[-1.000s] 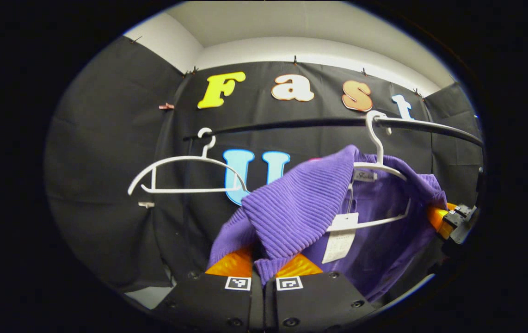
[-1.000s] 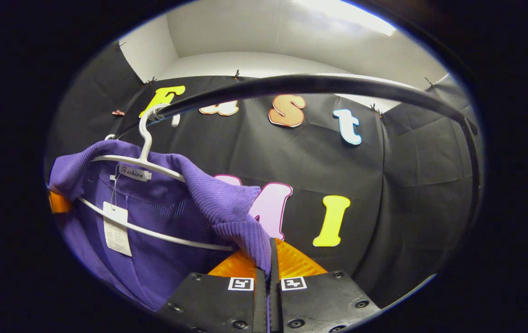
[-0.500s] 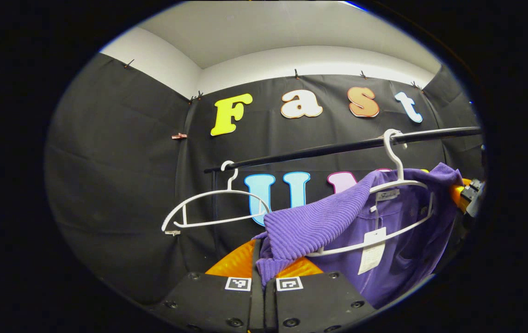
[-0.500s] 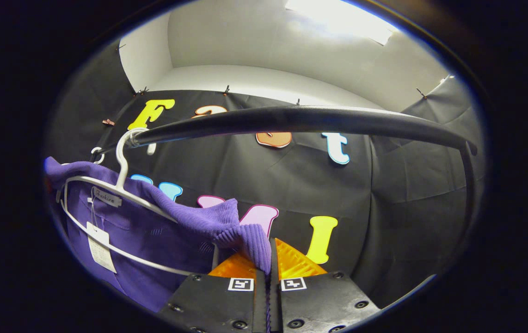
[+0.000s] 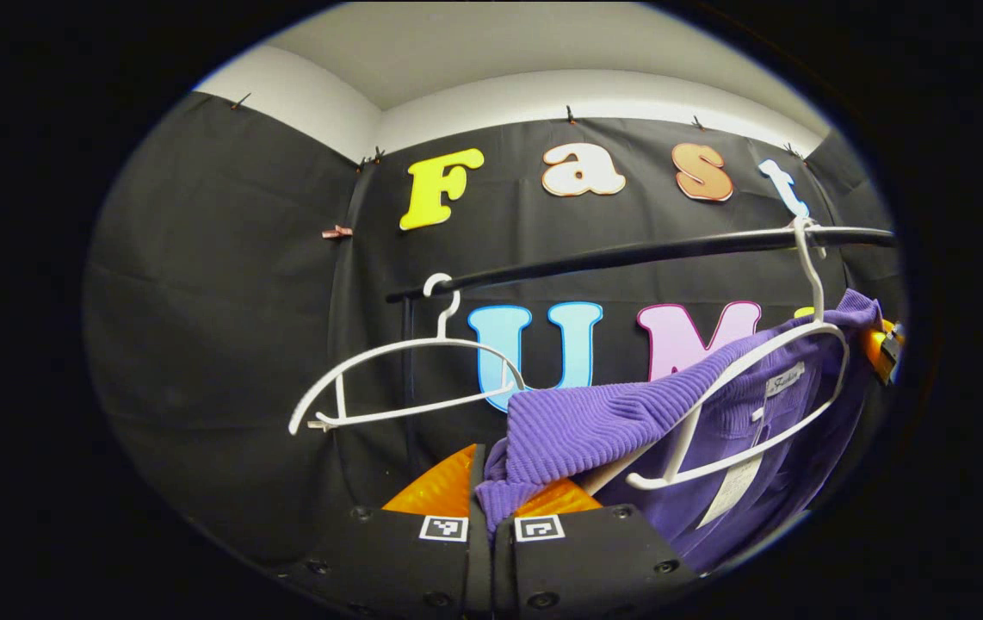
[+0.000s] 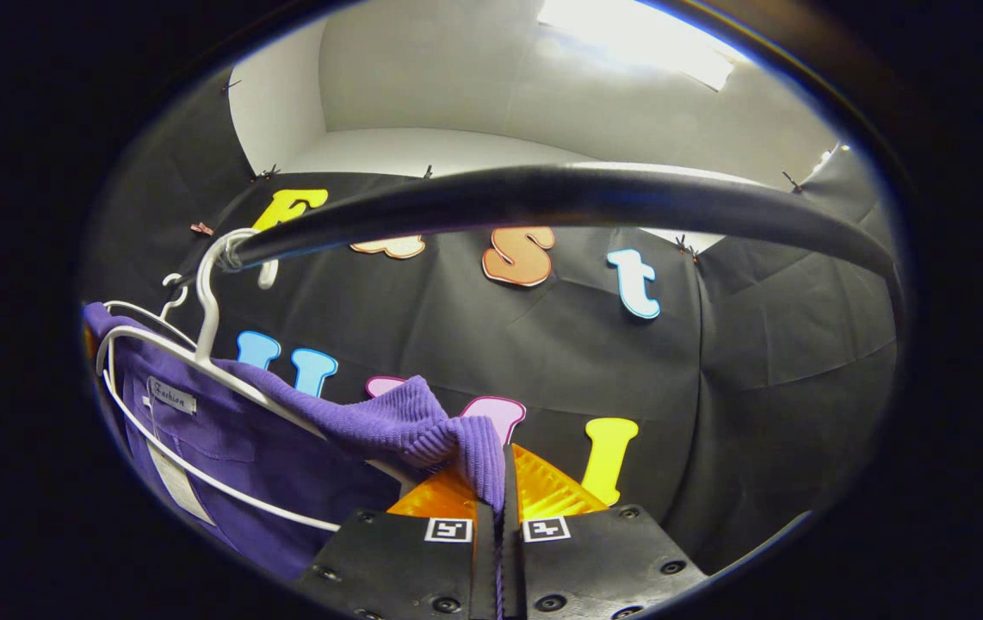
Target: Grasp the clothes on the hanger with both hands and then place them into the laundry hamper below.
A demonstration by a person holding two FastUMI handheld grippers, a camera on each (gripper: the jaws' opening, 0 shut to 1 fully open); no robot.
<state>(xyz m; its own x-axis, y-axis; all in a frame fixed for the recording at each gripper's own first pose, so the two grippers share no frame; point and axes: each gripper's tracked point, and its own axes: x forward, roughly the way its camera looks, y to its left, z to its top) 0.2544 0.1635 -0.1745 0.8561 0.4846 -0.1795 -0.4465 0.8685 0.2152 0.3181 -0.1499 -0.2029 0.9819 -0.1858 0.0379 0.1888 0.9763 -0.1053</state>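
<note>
left gripper [image 5: 491, 491] and right gripper [image 6: 500, 482] each pinch purple sweater [image 5: 595, 422]; black rail [image 6: 560, 202] overhead, booth wall [image 6: 715, 362] ahead.

Two white hangers [image 5: 410, 379] [image 5: 767, 405], one purple garment [image 5: 595, 422], one rail [image 5: 629, 252], two claws [image 5: 491, 495] [image 6: 504, 486].

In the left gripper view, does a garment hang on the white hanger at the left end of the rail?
No, the left white hanger is bare; the purple sweater is on the other hanger.
</note>
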